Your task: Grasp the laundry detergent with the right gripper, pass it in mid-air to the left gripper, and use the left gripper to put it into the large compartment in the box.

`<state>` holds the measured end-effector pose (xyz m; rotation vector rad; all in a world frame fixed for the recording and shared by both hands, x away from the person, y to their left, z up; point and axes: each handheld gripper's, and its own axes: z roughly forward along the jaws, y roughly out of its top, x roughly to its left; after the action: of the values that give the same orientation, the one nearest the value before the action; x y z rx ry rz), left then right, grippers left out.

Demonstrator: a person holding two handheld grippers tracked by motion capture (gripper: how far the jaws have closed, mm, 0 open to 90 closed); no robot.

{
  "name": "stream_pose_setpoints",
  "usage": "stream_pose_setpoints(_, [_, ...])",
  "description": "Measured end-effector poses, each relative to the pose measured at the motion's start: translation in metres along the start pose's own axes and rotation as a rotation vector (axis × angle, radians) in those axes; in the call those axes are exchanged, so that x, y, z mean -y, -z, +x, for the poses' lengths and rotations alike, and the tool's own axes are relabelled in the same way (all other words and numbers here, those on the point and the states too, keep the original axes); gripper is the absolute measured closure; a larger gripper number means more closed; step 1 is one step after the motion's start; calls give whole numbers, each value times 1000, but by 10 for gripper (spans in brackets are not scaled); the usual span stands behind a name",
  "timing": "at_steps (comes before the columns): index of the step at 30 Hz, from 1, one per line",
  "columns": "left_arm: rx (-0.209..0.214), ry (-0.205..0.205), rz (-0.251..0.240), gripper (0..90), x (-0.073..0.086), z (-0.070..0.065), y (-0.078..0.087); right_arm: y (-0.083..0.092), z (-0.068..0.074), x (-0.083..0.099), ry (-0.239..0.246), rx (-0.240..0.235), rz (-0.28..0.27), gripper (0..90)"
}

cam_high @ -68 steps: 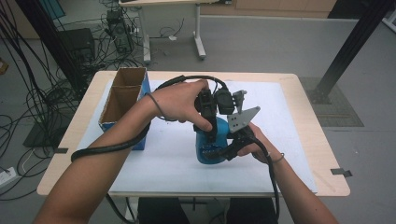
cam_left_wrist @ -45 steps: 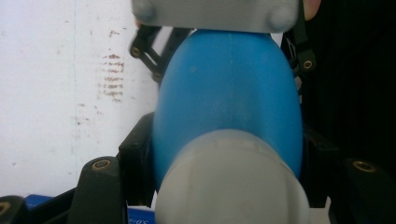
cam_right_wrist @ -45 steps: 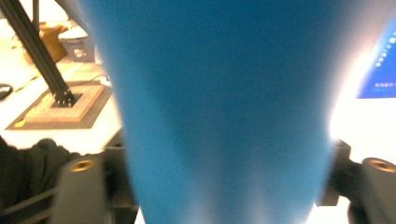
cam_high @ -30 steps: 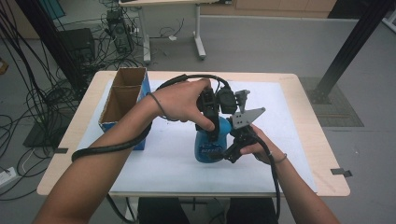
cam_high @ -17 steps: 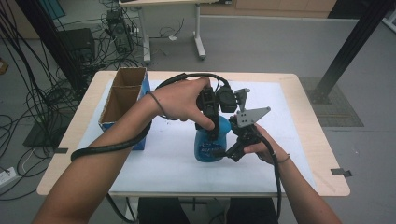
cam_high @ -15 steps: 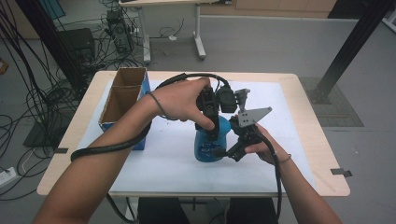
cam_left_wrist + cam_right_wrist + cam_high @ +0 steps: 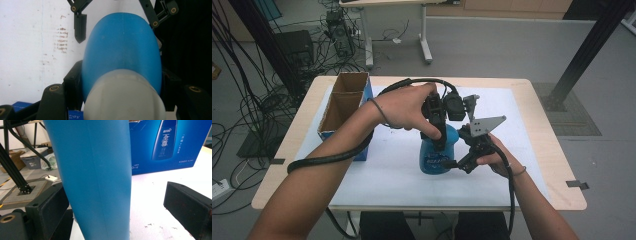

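Observation:
A blue bottle (image 7: 433,159) with a white cap stands on the white mat (image 7: 377,175). My left gripper (image 7: 439,134) comes down from above and is shut on its upper part. In the left gripper view the jaws press both sides of the blue bottle (image 7: 122,55), just below the white cap (image 7: 125,97). My right gripper (image 7: 458,163) lies level at the bottle's right and is open. In the right gripper view the blue bottle (image 7: 97,177) stands between the jaws, close to the left pad (image 7: 47,205), with a wide gap to the right pad (image 7: 187,202).
An open blue cardboard box (image 7: 343,107) stands at the mat's left edge; its printed side (image 7: 170,142) rises behind the bottle. The wooden table (image 7: 552,150) borders the mat. Cables trail across the forearms. Floor cables and a desk frame lie beyond the table.
The bottle and my left gripper have edged slightly to the left. My right gripper has stayed beside the bottle's lower part.

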<state>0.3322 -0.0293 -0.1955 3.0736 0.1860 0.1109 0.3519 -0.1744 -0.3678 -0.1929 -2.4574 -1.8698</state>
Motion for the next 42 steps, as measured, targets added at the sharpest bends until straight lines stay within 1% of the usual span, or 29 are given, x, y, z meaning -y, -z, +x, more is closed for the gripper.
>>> stream_pose_setpoints(8, [2,1,-8,375,1,0,1,0,0,-1,1,1,-5,64])
stream_pose_setpoints(13, [2,-1,-4,375,0,0,1,-1,0,-1,0,-1,-6,64])
stream_pose_setpoints(19, [-2,4,-15,375,1,2,5,1,0,-1,1,3,-6,64])
stream_pose_setpoints(22, [-2,5,-13,375,0,3,7,2,0,-1,1,6,-7,64])
stream_pose_setpoints(23, [-4,4,-15,375,0,3,8,3,0,-1,-1,7,-8,64])
stream_pose_setpoints(25, [-2,15,-17,375,0,3,10,5,1,-1,-1,10,-9,64])
stream_pose_setpoints(32, [-9,32,-6,375,3,6,18,14,1,0,1,27,-12,64])
stream_pose_setpoints(36, [-10,41,-8,375,5,6,21,22,1,1,-3,33,-18,64])
stream_pose_setpoints(42, [-10,54,-11,375,7,7,24,36,1,5,-7,62,-20,64])
